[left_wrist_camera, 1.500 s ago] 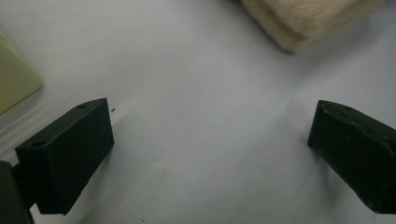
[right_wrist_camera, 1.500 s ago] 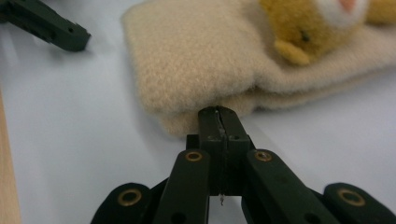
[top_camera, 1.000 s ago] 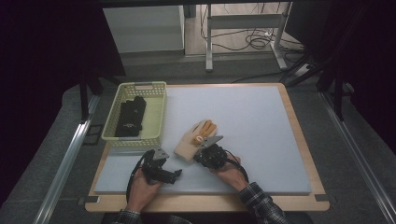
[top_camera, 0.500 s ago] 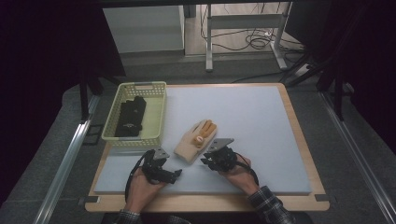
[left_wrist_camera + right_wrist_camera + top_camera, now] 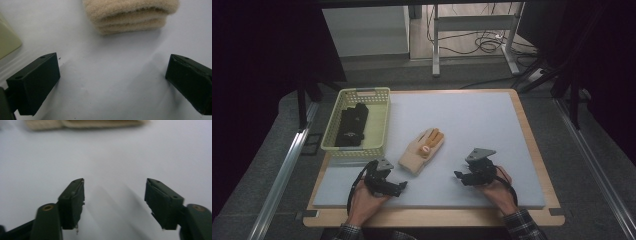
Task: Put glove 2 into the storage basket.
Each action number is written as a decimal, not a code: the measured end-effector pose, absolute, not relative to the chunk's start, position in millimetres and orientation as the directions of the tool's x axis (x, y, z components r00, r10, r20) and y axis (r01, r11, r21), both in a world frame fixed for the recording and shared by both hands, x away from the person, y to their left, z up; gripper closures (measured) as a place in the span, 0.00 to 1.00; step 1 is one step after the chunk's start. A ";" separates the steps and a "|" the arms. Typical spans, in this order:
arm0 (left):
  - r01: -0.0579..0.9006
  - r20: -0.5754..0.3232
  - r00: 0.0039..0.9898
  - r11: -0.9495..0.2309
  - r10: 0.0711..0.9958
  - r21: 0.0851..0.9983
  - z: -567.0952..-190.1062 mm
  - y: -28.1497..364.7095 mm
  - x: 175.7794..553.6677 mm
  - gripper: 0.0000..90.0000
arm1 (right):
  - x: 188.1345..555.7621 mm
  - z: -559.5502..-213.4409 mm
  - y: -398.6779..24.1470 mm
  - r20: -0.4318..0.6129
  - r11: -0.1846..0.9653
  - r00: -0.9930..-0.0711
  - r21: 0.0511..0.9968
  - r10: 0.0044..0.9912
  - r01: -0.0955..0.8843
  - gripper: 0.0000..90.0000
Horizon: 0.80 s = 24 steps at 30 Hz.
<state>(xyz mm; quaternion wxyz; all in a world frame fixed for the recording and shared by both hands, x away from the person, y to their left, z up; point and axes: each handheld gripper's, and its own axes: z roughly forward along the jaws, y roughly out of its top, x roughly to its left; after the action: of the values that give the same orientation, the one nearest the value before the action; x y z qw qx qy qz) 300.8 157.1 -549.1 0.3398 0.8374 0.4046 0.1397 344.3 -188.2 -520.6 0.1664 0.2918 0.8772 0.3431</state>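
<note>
Grey foam mat (image 5: 472,125) over a wooden table, dim room, cables on the floor beyond.

Nearest, at 7 o'clock on the mat: left gripper (image 5: 401,186), held low in the left hand (image 5: 362,200), jaws spread wide with bare mat between them. Left gripper view puts the glove's cuff end (image 5: 130,15) just ahead of the jaws, not touching.

At 5 o'clock: right gripper (image 5: 458,175) in the right hand (image 5: 499,187), well apart from the glove. Jaws have just been opening and stand spread; nothing between them in the right gripper view, only mat, with the glove blurred at the top edge.

Mid-mat, slightly toward 9 o'clock: beige knit glove (image 5: 422,150), lying flat, fingers pointing to 1 o'clock, orange patches on the fingers and palm.

Farther, at 10 o'clock: pale green basket (image 5: 379,92) with a dark glove (image 5: 351,125) inside.

Handling judgement: the beige glove looks light, soft and limp; it will sag and fold when lifted, no breakage risk. Knit surface should give pads good purchase. Best hold is likely the thick cuff edge, pinched flat against the mat.
</note>
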 end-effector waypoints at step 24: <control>0.621 -0.060 0.632 -0.459 0.773 0.636 -502.6 109.3 347.7 0.00 | 348.8 -532.8 -234.7 -0.047 0.496 -0.682 0.723 0.730 0.481 0.18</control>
<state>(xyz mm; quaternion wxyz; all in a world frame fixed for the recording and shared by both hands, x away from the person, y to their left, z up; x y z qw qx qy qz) 347.7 109.3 -502.6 0.3177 0.8456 0.4121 0.1193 348.8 -234.7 -532.8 0.1767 0.3575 0.8465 0.3527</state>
